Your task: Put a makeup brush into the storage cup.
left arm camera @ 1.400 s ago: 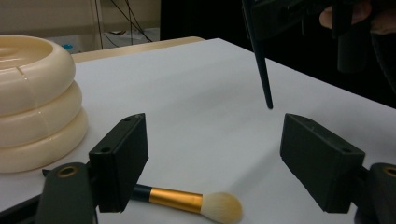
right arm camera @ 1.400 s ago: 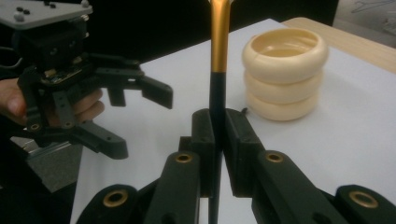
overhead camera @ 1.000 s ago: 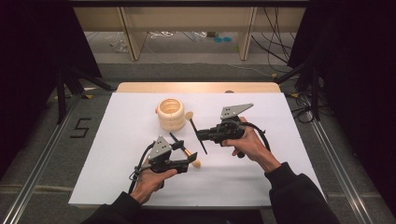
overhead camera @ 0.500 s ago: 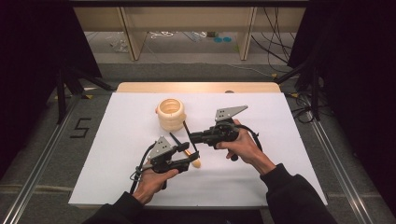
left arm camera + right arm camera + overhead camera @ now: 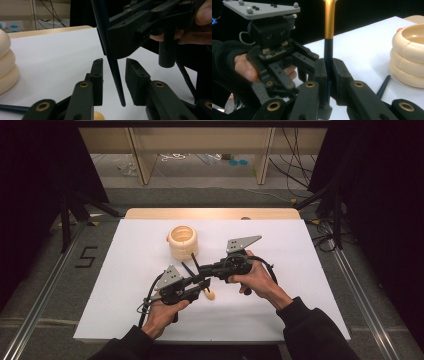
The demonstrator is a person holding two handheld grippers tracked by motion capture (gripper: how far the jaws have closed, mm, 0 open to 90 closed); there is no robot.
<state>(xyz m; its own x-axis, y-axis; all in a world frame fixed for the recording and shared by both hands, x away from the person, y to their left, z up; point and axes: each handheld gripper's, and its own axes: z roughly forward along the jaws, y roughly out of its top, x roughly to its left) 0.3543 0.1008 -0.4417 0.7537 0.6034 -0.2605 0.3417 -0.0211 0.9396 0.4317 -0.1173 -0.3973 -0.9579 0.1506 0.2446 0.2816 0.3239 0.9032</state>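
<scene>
My right gripper (image 5: 328, 67) is shut on a slim dark stick (image 5: 328, 48) with a gold collar, held near upright. In the high view that gripper (image 5: 204, 271) reaches left, just above my left gripper (image 5: 200, 285). The stick's tapered lower tip (image 5: 115, 75) hangs between the left gripper's (image 5: 113, 72) two jaws, which have just been closing. A gap still shows on either side of the tip, so the pads do not press on it. A cream ribbed cup (image 5: 182, 241) stands on the white board behind both grippers.
A second dark stick (image 5: 384, 87) lies on the board beside the cup (image 5: 409, 55). A small tan rounded piece (image 5: 210, 295) rests on the board just under the left jaws. The white board (image 5: 300, 250) ends at a wooden table edge at the back.
The right gripper has moved left and nearer with the stick, bringing its lower tip between the left jaws. The left jaws have narrowed around it. The left hand stayed put.
</scene>
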